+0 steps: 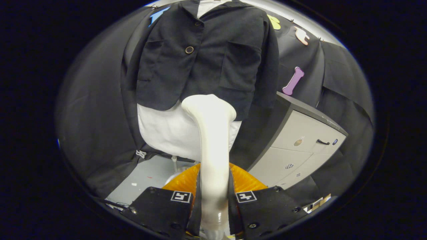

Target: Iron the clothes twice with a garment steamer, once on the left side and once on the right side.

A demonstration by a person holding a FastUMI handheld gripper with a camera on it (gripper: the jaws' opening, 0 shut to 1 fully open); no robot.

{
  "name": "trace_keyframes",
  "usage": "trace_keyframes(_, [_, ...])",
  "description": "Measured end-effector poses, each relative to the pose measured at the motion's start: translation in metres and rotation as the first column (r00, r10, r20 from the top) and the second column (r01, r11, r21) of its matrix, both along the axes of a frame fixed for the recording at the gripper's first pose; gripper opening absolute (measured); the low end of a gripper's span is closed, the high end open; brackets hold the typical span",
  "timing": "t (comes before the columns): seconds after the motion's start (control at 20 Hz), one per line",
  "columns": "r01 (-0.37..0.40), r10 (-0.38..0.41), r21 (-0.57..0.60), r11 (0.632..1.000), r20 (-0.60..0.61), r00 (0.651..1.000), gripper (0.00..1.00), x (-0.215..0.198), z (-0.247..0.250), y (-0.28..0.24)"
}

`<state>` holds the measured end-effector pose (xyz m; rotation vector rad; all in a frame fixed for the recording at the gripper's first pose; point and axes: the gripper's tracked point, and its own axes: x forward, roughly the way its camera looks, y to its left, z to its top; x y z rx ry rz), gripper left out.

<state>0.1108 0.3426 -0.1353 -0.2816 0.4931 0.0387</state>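
Note:
A white garment steamer (213,146) stands upright between my fingers, and my gripper (213,200) is shut on its handle. The steamer's flared head reaches the lower hem of a dark jacket (206,60), near the hem's middle. The jacket hangs over a white shirt (166,133) straight ahead, with a brown button (189,50) on its front and a patch pocket on each side. Whether the head touches the cloth cannot be told. An orange ribbed base (186,181) of the steamer shows behind the fingers.
A grey cabinet with drawers (307,146) stands to the right of the garment, close beside it. Grey floor (146,176) lies below the shirt on the left. Black cloth walls surround the booth.

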Motion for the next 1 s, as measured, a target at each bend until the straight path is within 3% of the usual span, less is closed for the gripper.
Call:
trace_keyframes(0.15, [-0.021,0.018,0.027,0.999,0.112,0.994,0.35,-0.008,0.037,0.011])
trace_keyframes(0.3, [-0.068,0.043,0.081,0.994,0.279,0.959,0.35,-0.017,0.105,0.037])
trace_keyframes(0.45, [-0.143,0.080,0.109,0.984,0.447,0.891,0.35,-0.016,0.185,0.068])
trace_keyframes(0.75, [-0.243,0.091,0.122,0.962,0.699,0.709,0.35,0.000,0.319,0.118])
trace_keyframes(1.0, [-0.289,0.113,0.110,0.951,0.747,0.655,0.35,0.028,0.367,0.156])
